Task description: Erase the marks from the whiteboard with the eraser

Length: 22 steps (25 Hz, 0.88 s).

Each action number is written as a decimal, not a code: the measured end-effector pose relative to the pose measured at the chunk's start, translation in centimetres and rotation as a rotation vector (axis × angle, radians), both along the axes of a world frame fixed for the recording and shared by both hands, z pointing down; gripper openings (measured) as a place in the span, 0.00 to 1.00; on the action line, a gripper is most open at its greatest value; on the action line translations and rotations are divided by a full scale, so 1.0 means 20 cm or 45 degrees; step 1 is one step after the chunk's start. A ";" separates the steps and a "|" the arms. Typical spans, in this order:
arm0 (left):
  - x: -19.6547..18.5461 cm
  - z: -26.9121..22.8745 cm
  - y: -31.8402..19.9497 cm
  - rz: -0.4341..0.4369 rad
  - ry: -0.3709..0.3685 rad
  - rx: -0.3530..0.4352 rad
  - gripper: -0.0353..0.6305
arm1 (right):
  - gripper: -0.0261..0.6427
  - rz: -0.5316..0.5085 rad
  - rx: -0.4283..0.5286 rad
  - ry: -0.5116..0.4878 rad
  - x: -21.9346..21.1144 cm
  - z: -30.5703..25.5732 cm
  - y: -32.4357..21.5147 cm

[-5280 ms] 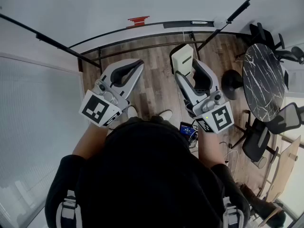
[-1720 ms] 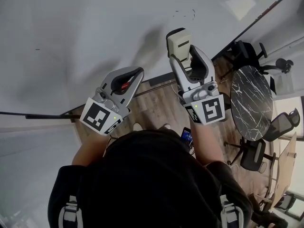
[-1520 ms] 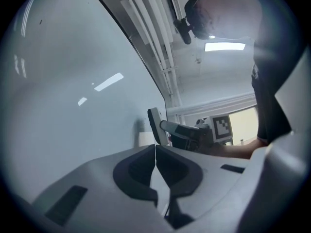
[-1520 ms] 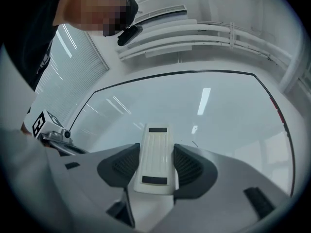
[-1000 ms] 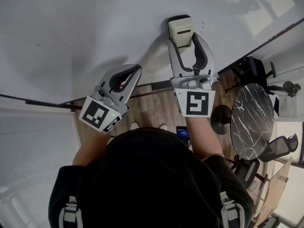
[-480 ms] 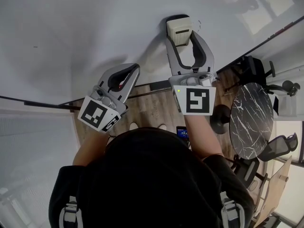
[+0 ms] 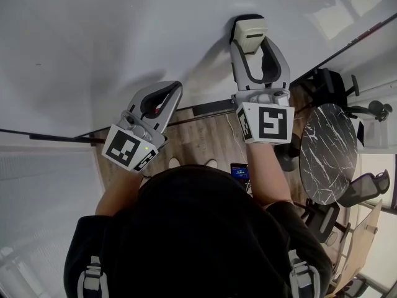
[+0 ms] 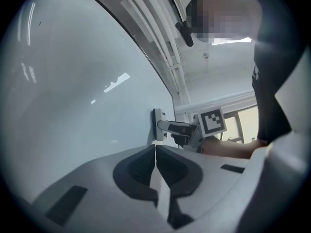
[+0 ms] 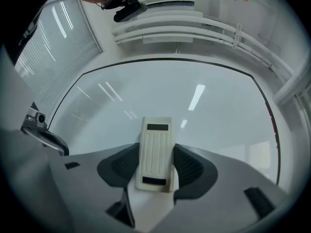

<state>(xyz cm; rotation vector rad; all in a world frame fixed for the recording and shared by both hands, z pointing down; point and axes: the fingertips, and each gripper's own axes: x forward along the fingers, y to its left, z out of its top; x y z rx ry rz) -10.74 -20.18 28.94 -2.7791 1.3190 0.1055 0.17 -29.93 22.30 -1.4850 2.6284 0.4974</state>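
The whiteboard (image 7: 124, 36) fills the top of the head view. My right gripper (image 7: 250, 41) is shut on the cream ribbed eraser (image 7: 249, 33) and holds its face flat against the board. In the right gripper view the eraser (image 9: 155, 152) stands upright between the jaws, with the glossy board (image 9: 194, 106) behind it and no marks showing there. One short dark dash (image 7: 38, 64) shows on the board at far left. My left gripper (image 7: 169, 95) hangs lower left of the eraser, shut on nothing. The left gripper view shows the eraser (image 8: 157, 125) edge-on against the board.
The board's tray rail (image 7: 208, 108) runs below the grippers, and something red (image 7: 160, 111) shows through the left gripper's frame. Wood floor lies below. A round black marble table (image 7: 325, 154) and office chairs (image 7: 366, 182) stand at right. Window blinds (image 9: 63, 38) are at left.
The right gripper has slid the eraser to the right across the board. The small marks seen beside the eraser earlier no longer show. The left gripper has hardly moved.
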 end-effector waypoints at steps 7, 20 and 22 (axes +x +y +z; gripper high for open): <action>0.01 0.02 -0.01 -0.005 -0.002 -0.015 0.06 | 0.37 0.047 -0.044 -0.059 0.15 0.02 -0.06; 0.07 0.04 0.00 0.002 -0.011 -0.026 0.06 | 0.37 0.107 -0.136 -0.150 0.41 0.09 -0.18; 0.06 0.04 0.00 -0.009 -0.023 -0.022 0.06 | 0.37 0.098 -0.140 -0.149 0.41 0.09 -0.17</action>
